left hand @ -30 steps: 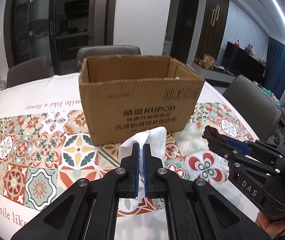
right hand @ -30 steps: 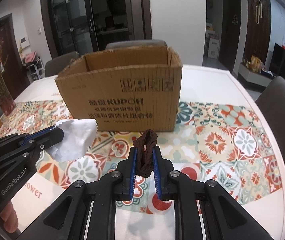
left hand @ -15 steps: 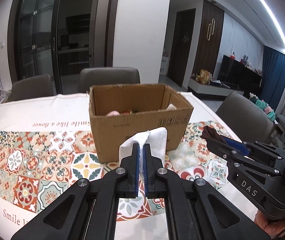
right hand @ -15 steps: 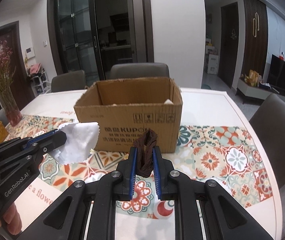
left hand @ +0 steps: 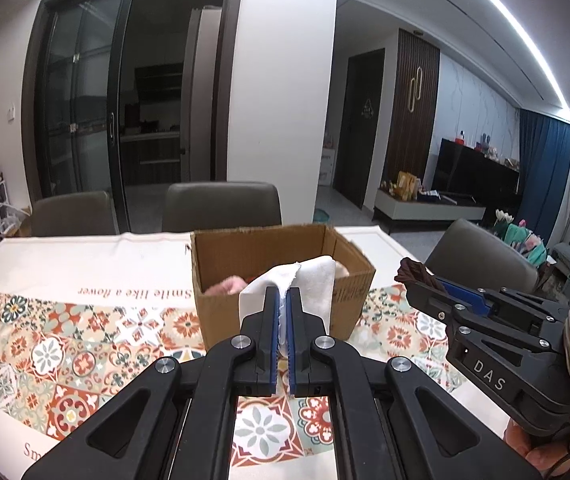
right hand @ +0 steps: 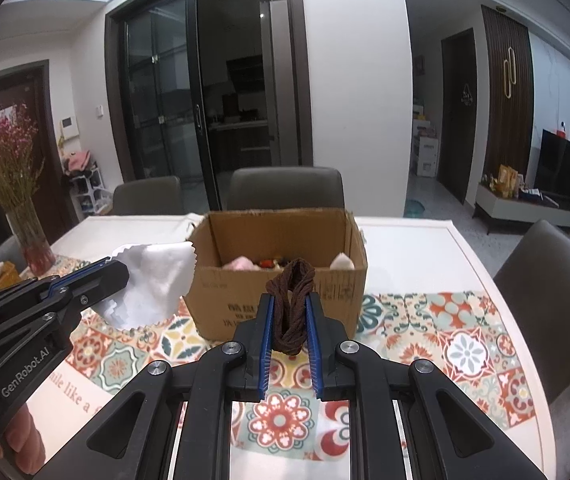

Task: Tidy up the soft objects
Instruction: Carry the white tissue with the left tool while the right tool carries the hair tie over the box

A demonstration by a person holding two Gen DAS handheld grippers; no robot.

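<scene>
I judge the sorting partly done: the cardboard box (right hand: pixel 281 272) on the tablecloth (right hand: pixel 445 344) already has a pink soft item (right hand: pixel 241 263), a white one (right hand: pixel 341 262) and some small dark bits inside, and 2 more pieces are in my grip, not yet in.

On the left, my left gripper (left hand: pixel 283 300) is clamped tight on a white cloth (left hand: pixel 309 284), which fans up and out past the fingertips; seen from the right wrist it hangs above the table just left of the box, short of the opening.

On the right, my right gripper (right hand: pixel 289 308) is closed on a brown twisted cord bundle (right hand: pixel 291 308), squeezed between the blue pads, with its loop showing in front of the box's near wall.

Both tools sit side by side, angled gently down toward the box, above the level of its rim. What is left, I reckon: carry both over the opening and let go.
</scene>
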